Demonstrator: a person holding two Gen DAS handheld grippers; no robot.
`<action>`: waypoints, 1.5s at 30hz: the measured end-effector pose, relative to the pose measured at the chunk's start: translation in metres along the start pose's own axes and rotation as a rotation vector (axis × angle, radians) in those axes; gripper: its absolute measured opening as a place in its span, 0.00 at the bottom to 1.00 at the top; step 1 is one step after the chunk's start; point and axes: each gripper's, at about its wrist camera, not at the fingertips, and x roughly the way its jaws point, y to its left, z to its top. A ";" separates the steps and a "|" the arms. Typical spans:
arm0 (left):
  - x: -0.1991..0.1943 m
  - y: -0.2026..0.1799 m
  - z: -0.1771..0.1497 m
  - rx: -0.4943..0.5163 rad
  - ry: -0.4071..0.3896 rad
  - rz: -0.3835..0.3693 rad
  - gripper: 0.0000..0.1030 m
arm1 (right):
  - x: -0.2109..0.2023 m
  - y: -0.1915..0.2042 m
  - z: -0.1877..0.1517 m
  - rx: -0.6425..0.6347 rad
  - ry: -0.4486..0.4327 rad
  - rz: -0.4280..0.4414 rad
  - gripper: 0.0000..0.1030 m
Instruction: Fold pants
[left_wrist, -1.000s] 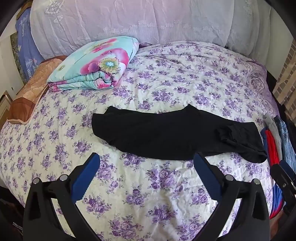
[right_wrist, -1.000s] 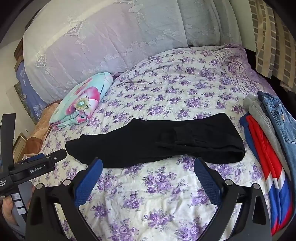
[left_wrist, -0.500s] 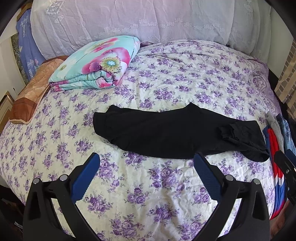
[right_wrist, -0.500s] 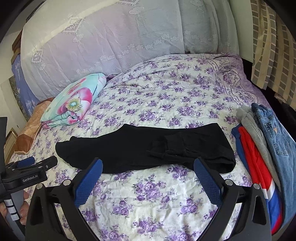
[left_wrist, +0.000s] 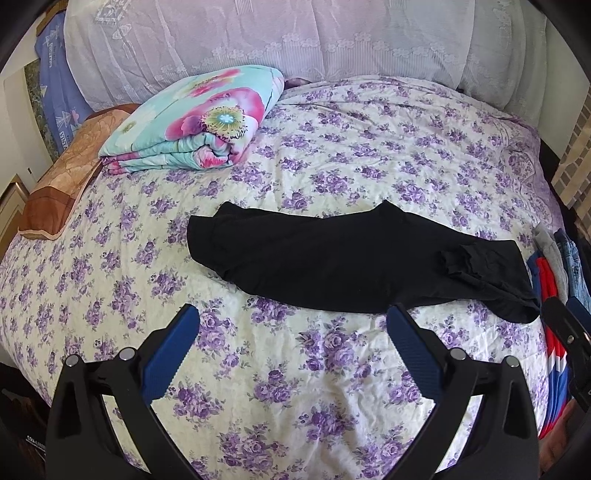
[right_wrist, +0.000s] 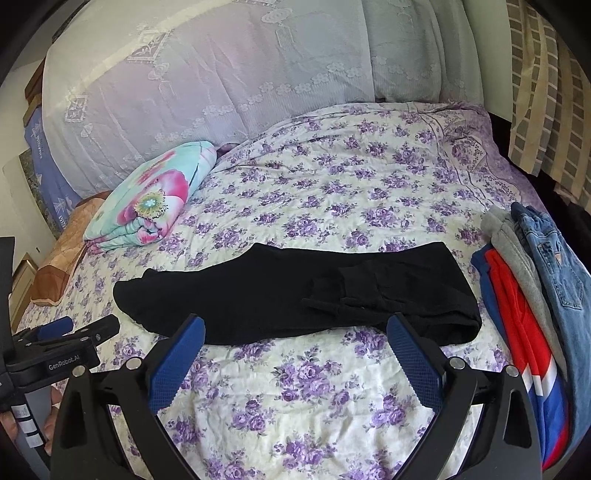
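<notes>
Between folds, by the look of it: black pants (left_wrist: 343, 266) already doubled lengthwise, lying flat and crosswise on the bed (left_wrist: 332, 369) a little toward its near edge, one end toward the left edge, the bunched end toward the right edge. Left gripper (left_wrist: 291, 347) hovering above the near edge, fingers wide apart, nothing between them; right gripper (right_wrist: 295, 350) likewise spread and empty, just short of the cloth. Next move probably a pinch on one end through both layers, then a carry across to the other end, corners kept matched. Rumpled patch near the right end likely worth smoothing first. Nearby: folded floral quilt (left_wrist: 195, 122) toward the far left corner, well apart; stack of clothes (right_wrist: 532, 295) along the right edge, close beside that end, little spare room there.
</notes>
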 end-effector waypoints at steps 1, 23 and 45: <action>0.000 0.000 0.000 0.000 0.000 0.001 0.96 | 0.000 0.000 0.000 0.002 0.002 0.000 0.97; 0.010 0.000 0.001 0.002 0.010 0.001 0.96 | 0.006 -0.003 -0.001 0.019 0.018 -0.007 0.97; 0.019 -0.005 0.009 0.005 0.026 0.005 0.96 | 0.009 -0.005 0.000 0.021 0.022 -0.007 0.97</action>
